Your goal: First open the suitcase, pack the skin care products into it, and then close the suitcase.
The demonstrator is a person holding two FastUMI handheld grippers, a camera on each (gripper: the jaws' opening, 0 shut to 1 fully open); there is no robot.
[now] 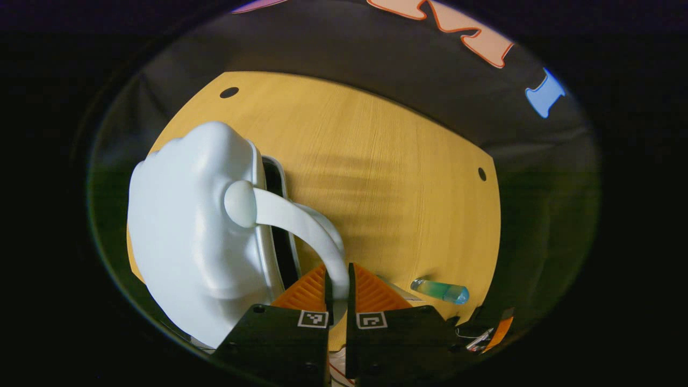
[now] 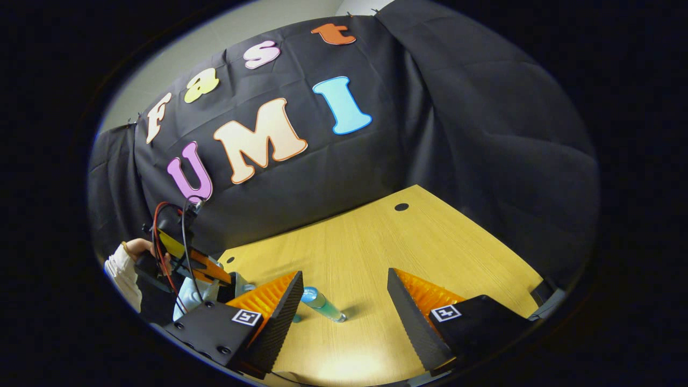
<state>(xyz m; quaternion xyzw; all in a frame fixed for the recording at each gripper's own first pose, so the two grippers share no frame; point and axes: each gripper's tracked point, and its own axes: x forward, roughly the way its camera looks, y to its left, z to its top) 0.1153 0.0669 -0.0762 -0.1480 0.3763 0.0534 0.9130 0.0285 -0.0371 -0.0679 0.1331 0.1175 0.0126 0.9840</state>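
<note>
Now the left gripper (image 1: 338, 293) pinches the white suitcase's (image 1: 193, 231) curved handle (image 1: 301, 220) between its fingers. Across the bench (image 2: 376, 242), the right gripper (image 2: 344, 309) has fingers spread, the skincare tube (image 2: 322, 304) lying between them.

Through the right gripper view I saw my right gripper (image 2: 344, 301) held above the wooden counter (image 2: 430, 242), its fingers (image 2: 279, 312) spread wide apart with nothing between them touching either one. A small blue-green bottle (image 2: 322, 303) lay on its side on the counter, just beyond the gap and nearer the left-hand finger. Off to the far left, the left gripper (image 2: 188, 263) showed with red and black cables, a hand (image 2: 137, 247) in a white sleeve (image 2: 122, 274) holding it. Below it sat something pale, partly hidden.
</note>
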